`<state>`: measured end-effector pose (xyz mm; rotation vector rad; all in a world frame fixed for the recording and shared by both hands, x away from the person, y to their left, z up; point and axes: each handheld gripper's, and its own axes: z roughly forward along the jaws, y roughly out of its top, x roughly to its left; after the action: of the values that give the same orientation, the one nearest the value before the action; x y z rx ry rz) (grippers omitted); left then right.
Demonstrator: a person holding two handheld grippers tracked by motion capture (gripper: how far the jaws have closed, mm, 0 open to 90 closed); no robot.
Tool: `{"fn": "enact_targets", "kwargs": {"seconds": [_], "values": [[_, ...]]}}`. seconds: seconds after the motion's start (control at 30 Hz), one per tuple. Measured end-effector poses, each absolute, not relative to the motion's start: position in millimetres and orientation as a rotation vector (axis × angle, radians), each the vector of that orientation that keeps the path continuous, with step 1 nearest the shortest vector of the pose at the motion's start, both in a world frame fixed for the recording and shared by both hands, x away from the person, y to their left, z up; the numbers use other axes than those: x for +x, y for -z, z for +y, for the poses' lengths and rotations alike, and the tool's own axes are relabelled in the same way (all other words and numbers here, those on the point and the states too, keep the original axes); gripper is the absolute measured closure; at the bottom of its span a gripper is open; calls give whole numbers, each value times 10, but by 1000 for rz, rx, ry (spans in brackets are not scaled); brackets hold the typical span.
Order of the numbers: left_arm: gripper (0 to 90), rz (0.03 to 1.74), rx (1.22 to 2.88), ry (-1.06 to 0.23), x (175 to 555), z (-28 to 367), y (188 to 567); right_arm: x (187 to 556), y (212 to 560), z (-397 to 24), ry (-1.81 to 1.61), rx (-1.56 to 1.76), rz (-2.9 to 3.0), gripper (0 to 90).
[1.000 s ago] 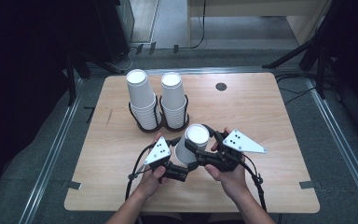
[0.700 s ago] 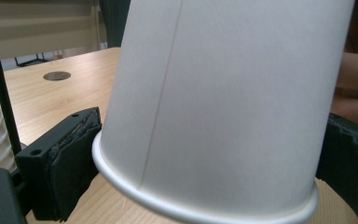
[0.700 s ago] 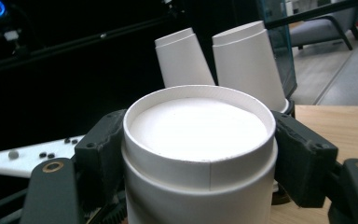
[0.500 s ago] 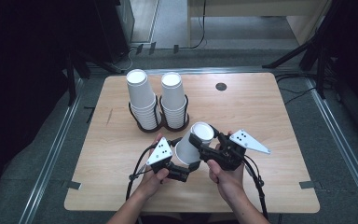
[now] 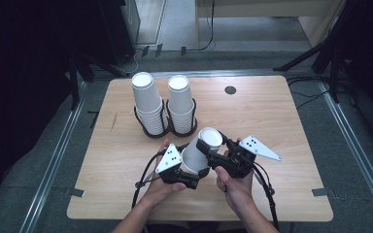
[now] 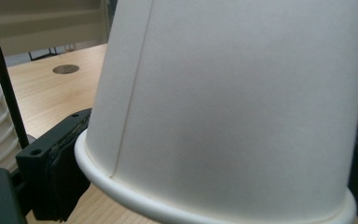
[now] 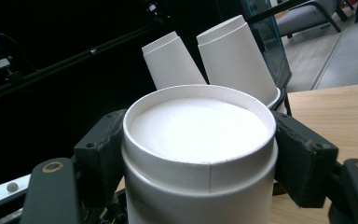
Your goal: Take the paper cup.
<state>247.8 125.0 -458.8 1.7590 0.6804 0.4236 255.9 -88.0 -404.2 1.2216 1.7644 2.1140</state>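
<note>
A table (image 5: 281, 121) carries two stacks of upturned cups side by side toward its far edge, the left stack (image 5: 148, 104) touching the right stack (image 5: 181, 103), each in a wire holder. Nearer the person, at the middle, a single cup (image 5: 200, 150) lies tilted between the left gripper (image 5: 190, 171) at its rim end and the right gripper (image 5: 212, 151) at its base end. A small round disc (image 5: 230, 90) sits far right of the stacks.

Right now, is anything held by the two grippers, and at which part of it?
Yes. Both hold one upside-down white paper cup. The left gripper grips it near the rolled rim; the right gripper clamps it near the closed bottom end.
</note>
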Motion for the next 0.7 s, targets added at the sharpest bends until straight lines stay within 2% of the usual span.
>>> {"fn": "enact_targets", "kwargs": {"seconds": [0.7], "values": [[35, 679, 1741, -415, 2476, 1272, 4576, 2558, 4055, -869, -2094, 1228, 1775, 261]]}}
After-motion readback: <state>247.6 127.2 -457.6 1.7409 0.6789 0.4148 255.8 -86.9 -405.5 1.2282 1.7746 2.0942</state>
